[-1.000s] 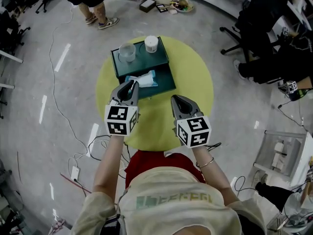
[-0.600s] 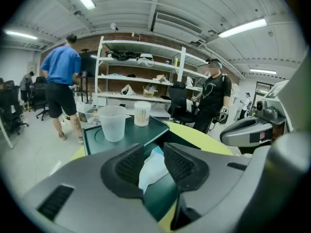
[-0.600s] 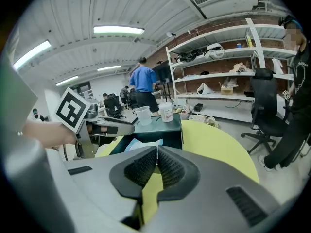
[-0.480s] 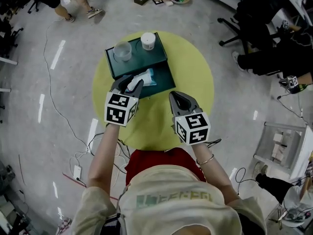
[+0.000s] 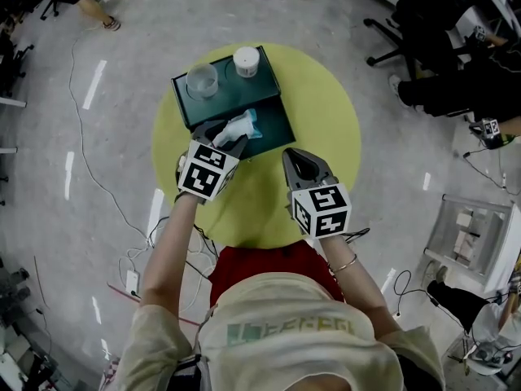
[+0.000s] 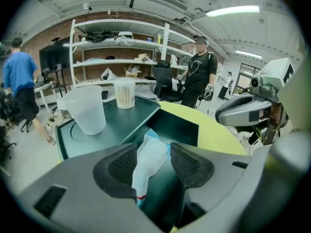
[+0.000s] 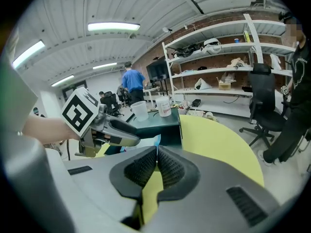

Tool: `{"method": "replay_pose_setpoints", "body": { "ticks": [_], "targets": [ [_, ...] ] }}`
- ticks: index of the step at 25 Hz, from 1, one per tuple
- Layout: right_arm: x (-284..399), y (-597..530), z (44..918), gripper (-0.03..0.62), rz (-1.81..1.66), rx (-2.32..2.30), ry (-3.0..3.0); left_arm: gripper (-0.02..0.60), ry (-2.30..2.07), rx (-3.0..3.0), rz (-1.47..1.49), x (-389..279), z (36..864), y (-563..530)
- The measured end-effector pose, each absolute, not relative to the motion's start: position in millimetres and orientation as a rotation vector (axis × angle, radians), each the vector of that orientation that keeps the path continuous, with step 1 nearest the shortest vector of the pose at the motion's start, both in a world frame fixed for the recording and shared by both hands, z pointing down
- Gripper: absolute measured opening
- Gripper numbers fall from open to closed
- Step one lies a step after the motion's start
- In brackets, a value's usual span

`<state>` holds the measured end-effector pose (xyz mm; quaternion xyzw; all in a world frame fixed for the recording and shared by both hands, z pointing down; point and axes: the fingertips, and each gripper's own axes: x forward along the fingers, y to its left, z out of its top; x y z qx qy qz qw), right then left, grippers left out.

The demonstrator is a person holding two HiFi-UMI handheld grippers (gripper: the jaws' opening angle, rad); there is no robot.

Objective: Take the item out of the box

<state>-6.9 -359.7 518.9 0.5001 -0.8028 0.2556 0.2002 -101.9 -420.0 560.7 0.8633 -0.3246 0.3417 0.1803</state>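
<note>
Yellow tabletop (image 5: 326, 137); green box (image 5: 273, 129) at 11 o'clock, packet (image 5: 242, 125) inside. My left tool (image 6: 153, 160), jaws just opened wide, straddles it ungripped. Right tool (image 7: 156, 165) closed, empty. Reaching step, I judge; next I must close, then lift.

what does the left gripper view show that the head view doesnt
Only the left gripper view: the left gripper's jaws, which have just been opening, stand apart with the white and blue packet between them; also wall shelves.
Only the head view: the yellow table's full round outline and the person's forearms.
Both: the dark green box, clear cup, jar and right gripper.
</note>
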Motion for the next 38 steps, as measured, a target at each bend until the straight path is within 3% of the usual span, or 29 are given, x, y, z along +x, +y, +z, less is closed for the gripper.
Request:
{"method": "replay_pose_setpoints", "body": {
  "ticks": [19, 38],
  "targets": [
    [-1.4, -376.1, 538.6, 0.037, 0.767, 1.4, -2.2, 0.224, -0.76, 2.449, 1.361, -87.3, 613.2, -432.4],
    [10.8, -365.9, 549.8, 0.037, 0.809, 1.439, -2.142, 0.225, -0.675, 2.397, 1.476, -80.2, 634.3, -430.9]
  ]
}}
